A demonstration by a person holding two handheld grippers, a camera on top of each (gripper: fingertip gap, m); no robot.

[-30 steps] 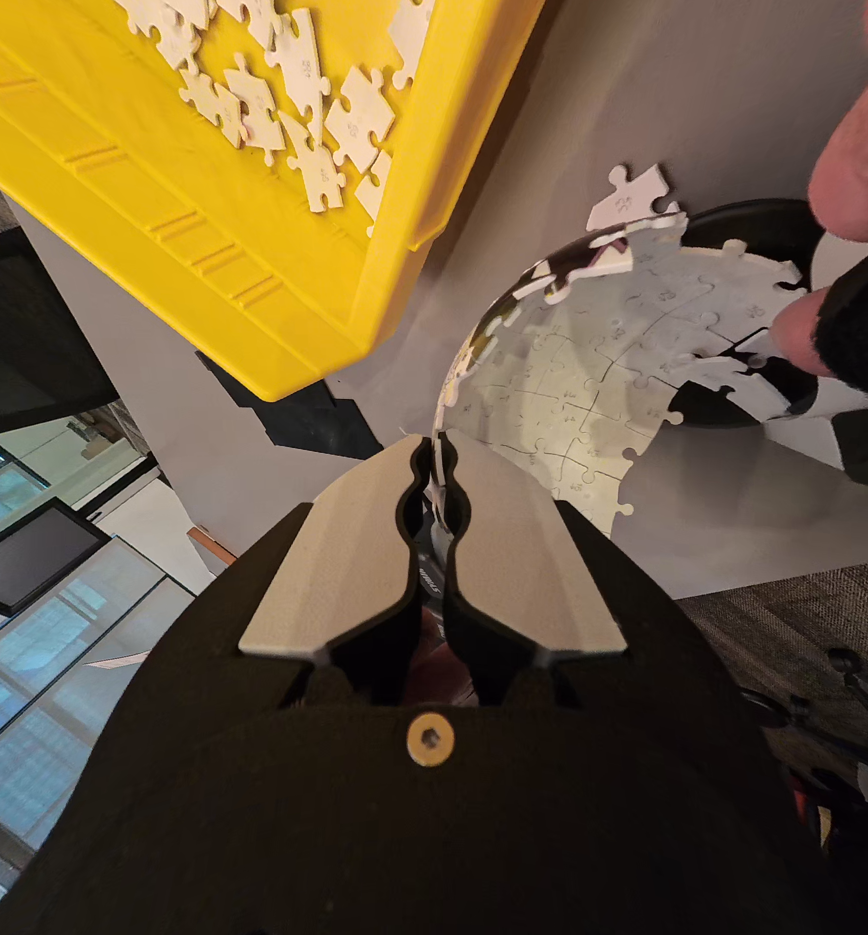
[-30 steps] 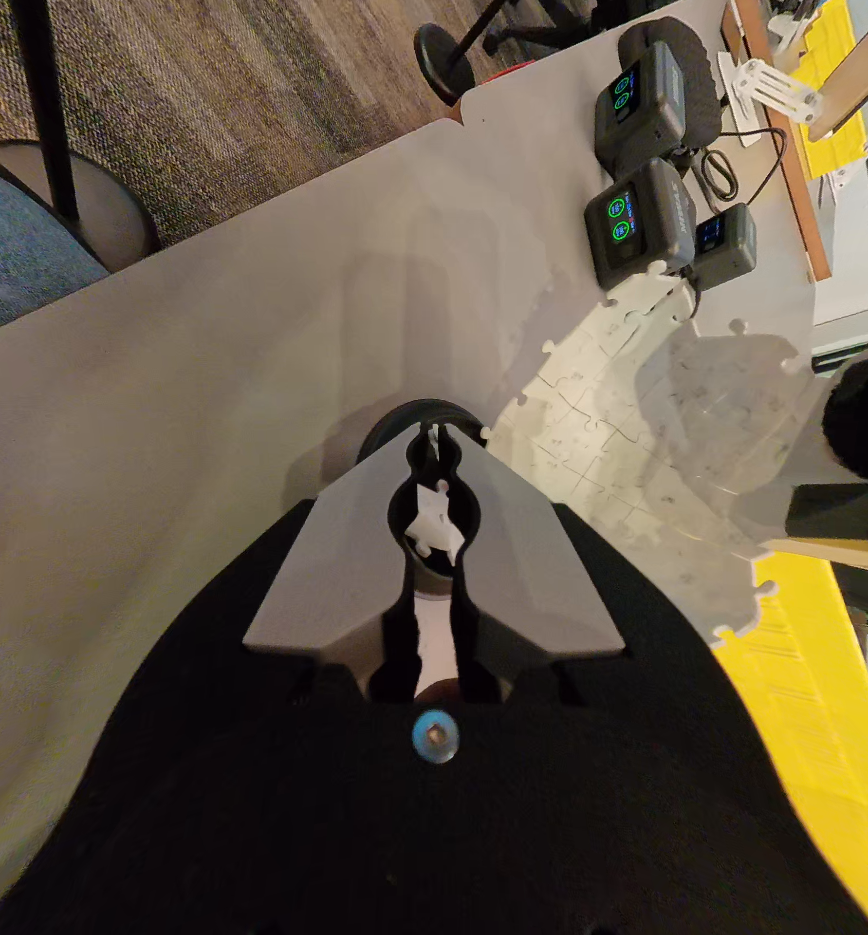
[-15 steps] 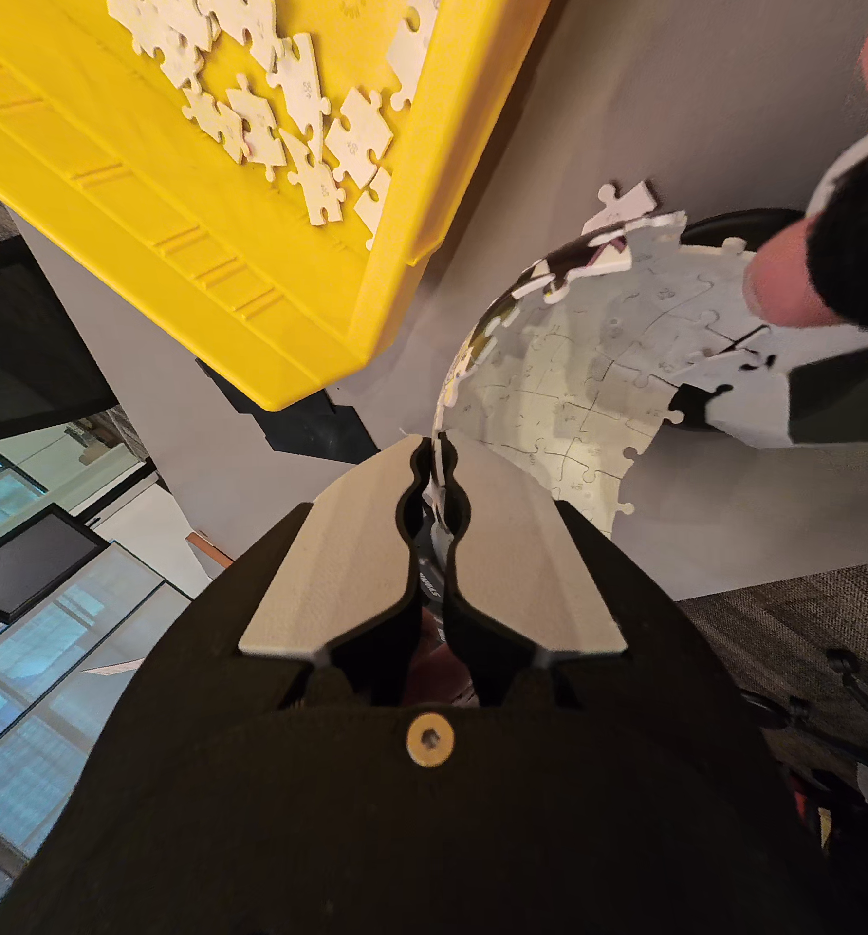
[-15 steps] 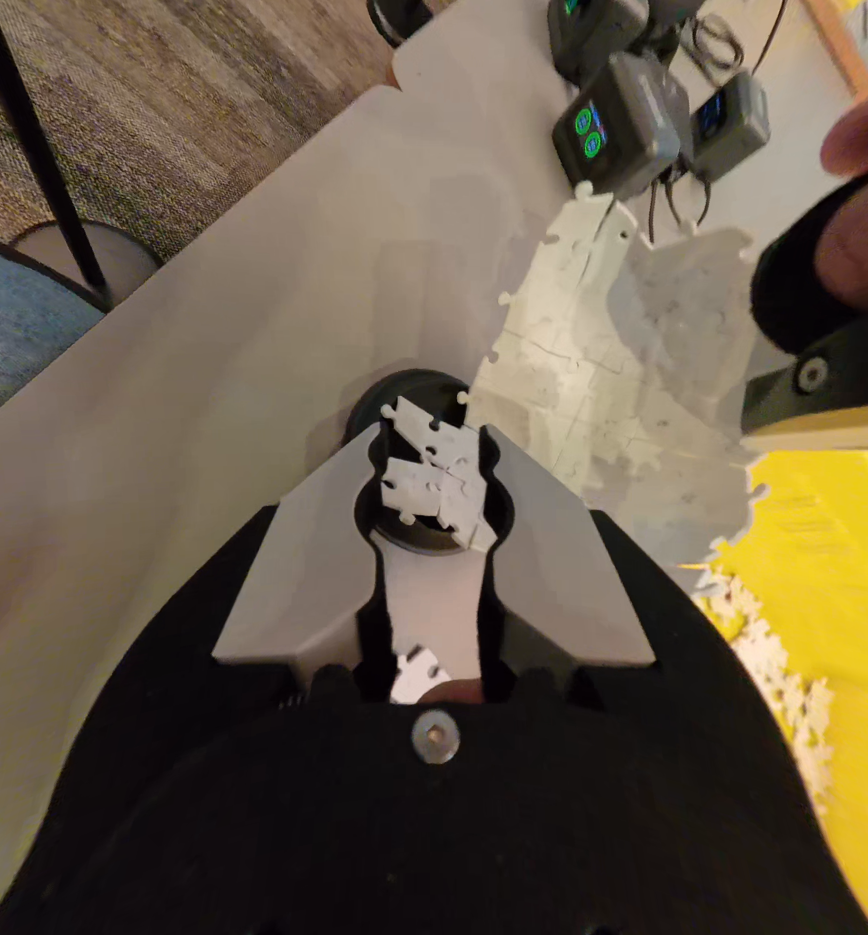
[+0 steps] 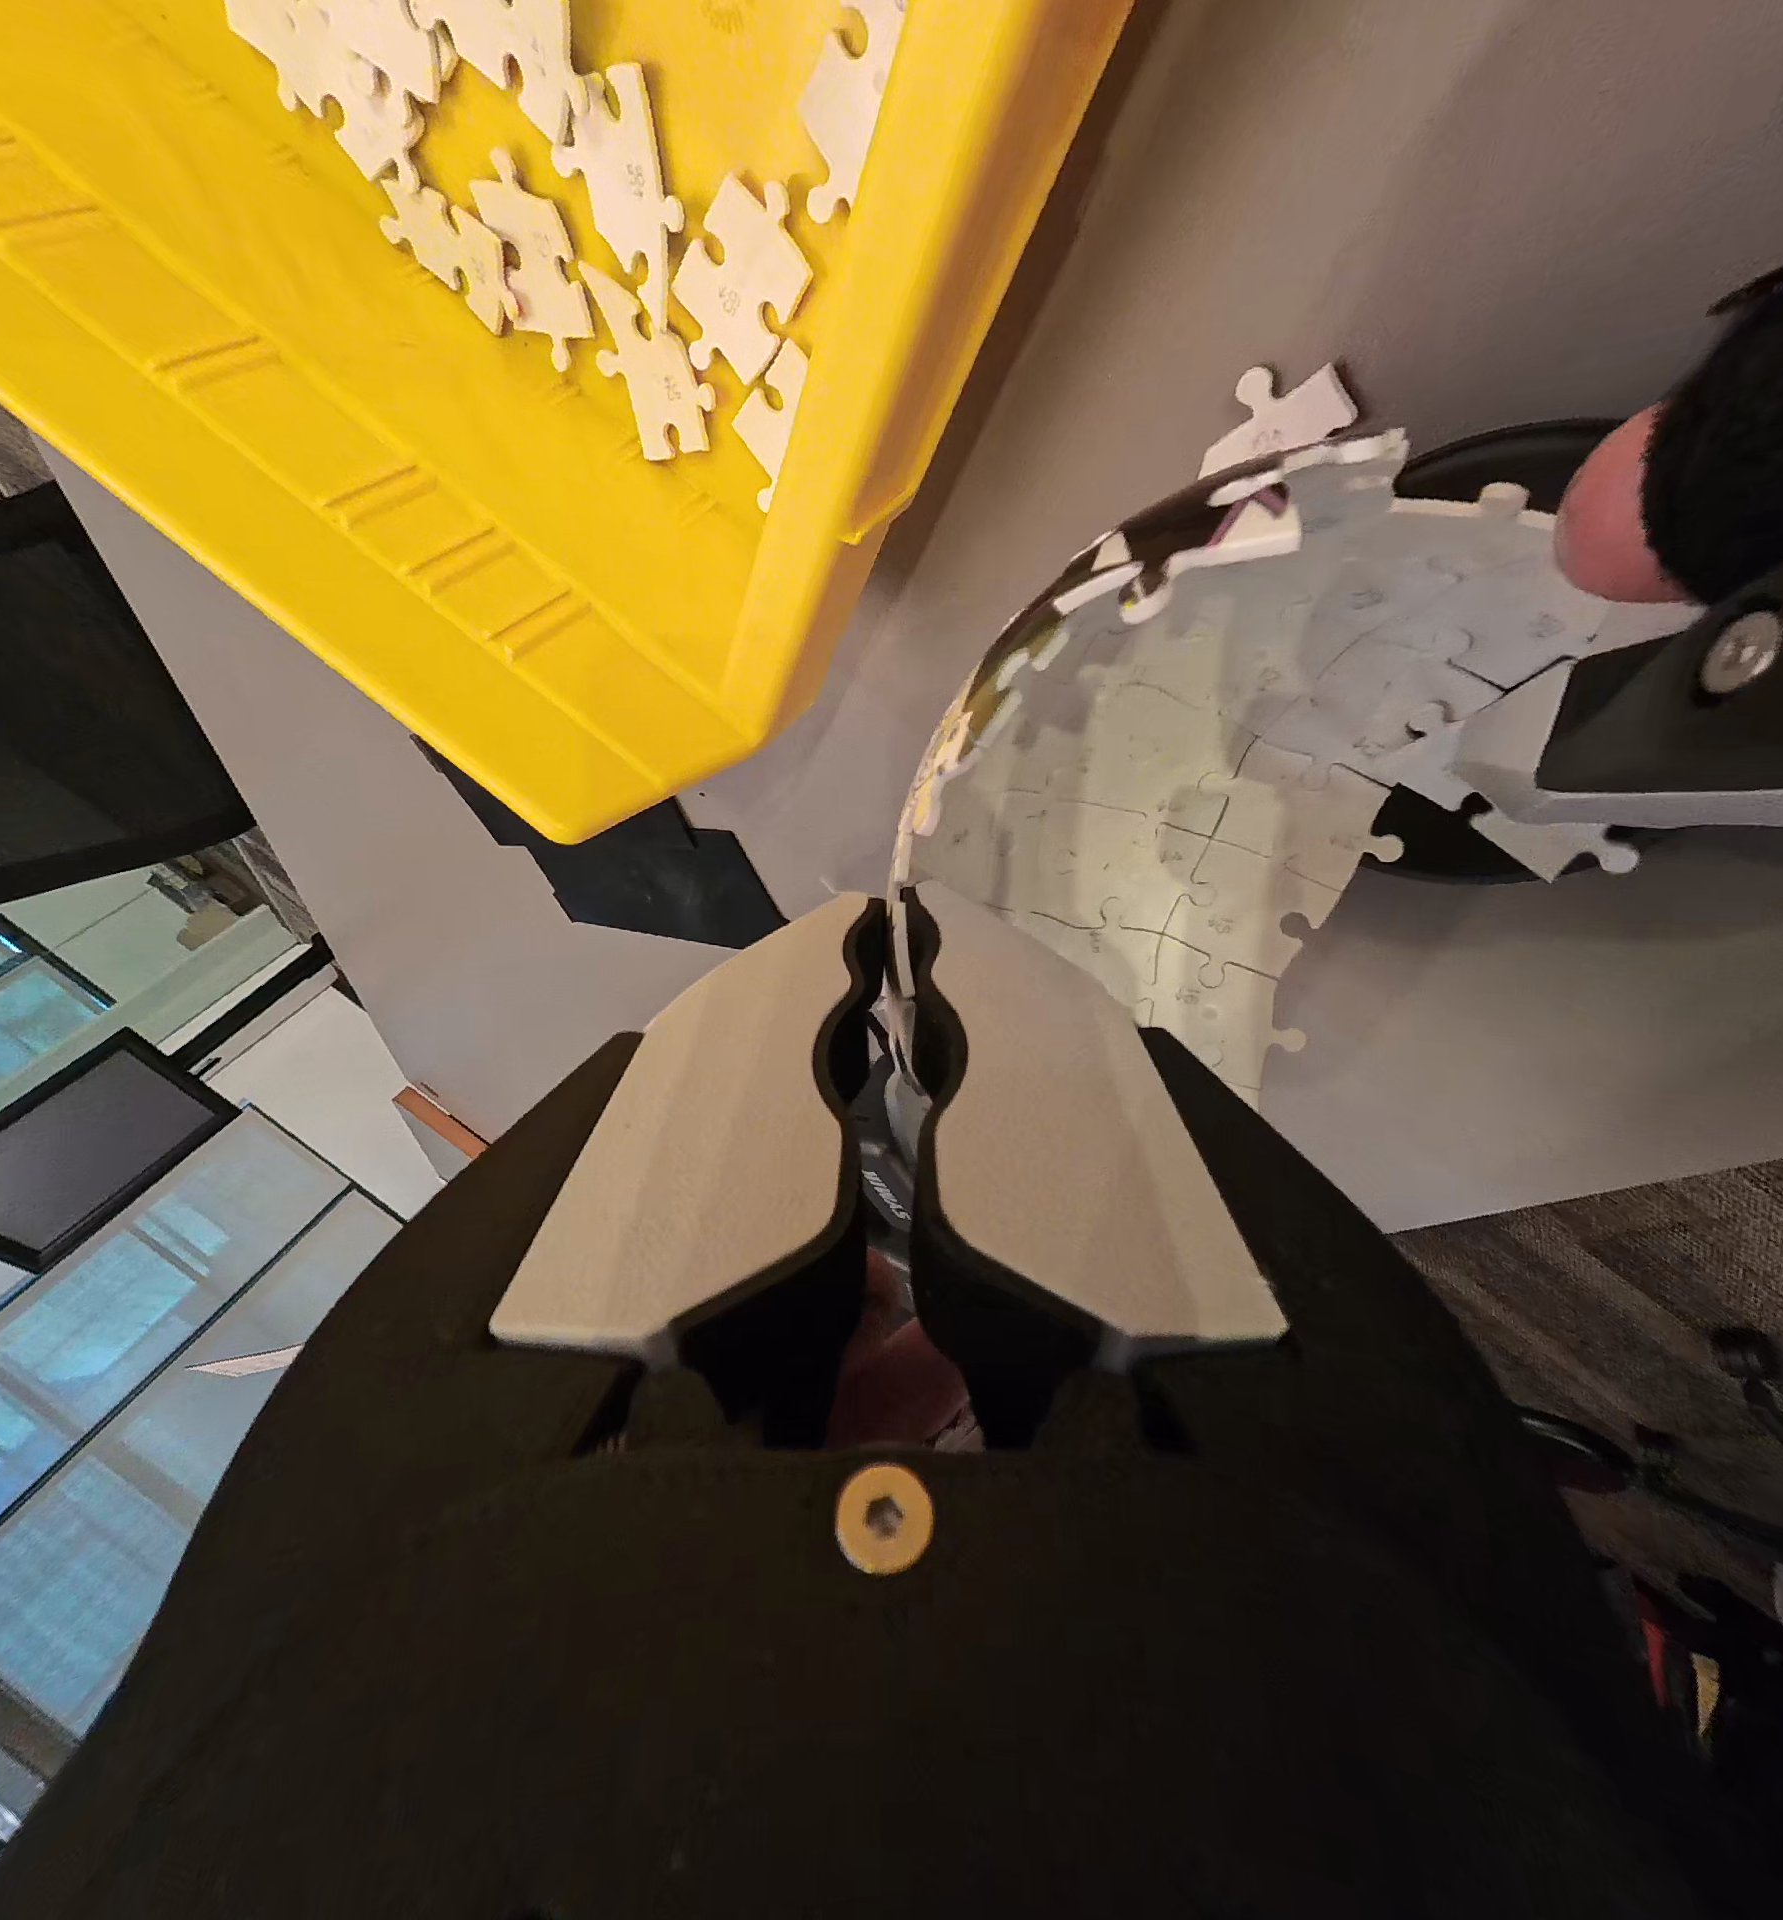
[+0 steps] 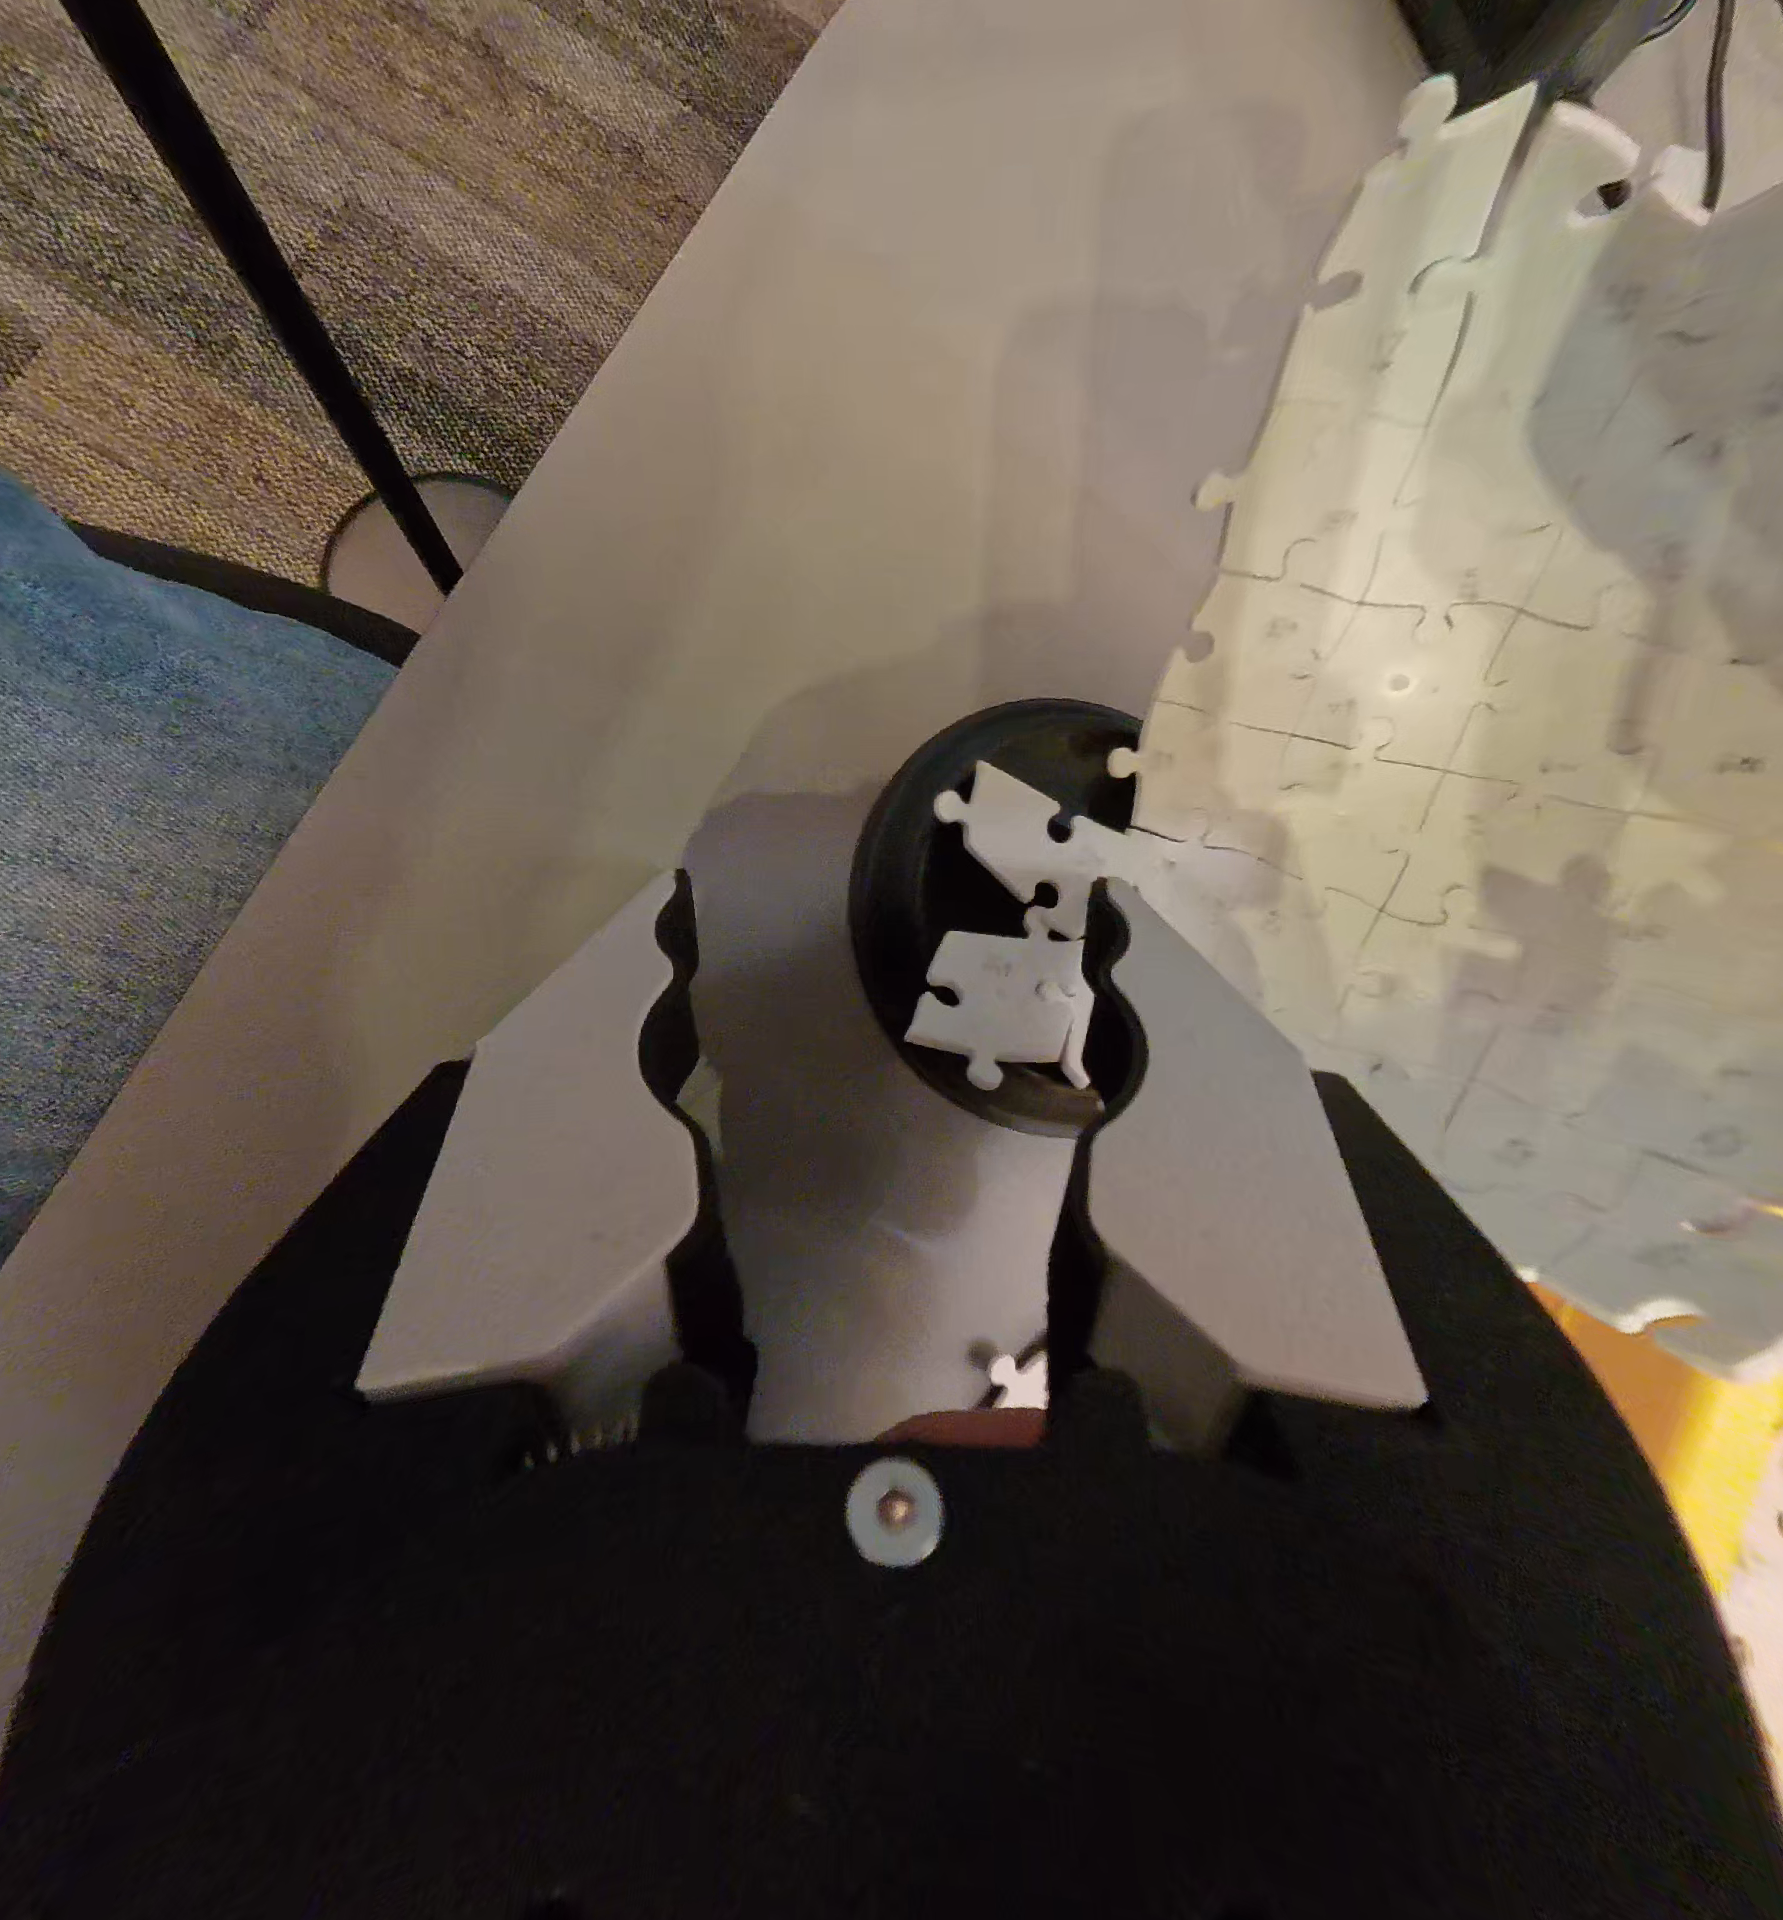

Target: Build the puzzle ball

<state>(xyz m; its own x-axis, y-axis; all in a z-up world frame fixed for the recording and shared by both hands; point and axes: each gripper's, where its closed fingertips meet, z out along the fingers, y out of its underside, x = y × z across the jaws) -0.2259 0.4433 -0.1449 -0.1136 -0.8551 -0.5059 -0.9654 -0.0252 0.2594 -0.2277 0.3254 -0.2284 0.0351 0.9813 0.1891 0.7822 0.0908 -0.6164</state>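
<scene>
**Seating edge pieces on the puzzle ball shell**

Left hand-held gripper [image 5: 895, 940] clamped on the rim of the curved shell [image 5: 1178, 790], above the desk [image 6: 866, 416]. Right hand-held gripper [image 6: 892, 914] spread apart, empty, over the black stand [image 6: 902, 831] and the newest pieces [image 6: 1012, 831]. Advice: hold the rim steady, press tabs gently.

Counted in view: one part-built puzzle ball [image 5: 1188, 790], one yellow tray [image 5: 367, 416] holding at least eight loose white pieces [image 5: 731, 275], one loose piece [image 5: 1282, 416] on the table, one black round stand [image 6: 897, 883], and two grippers, left [image 5: 892, 935] and right [image 6: 892, 914].
</scene>
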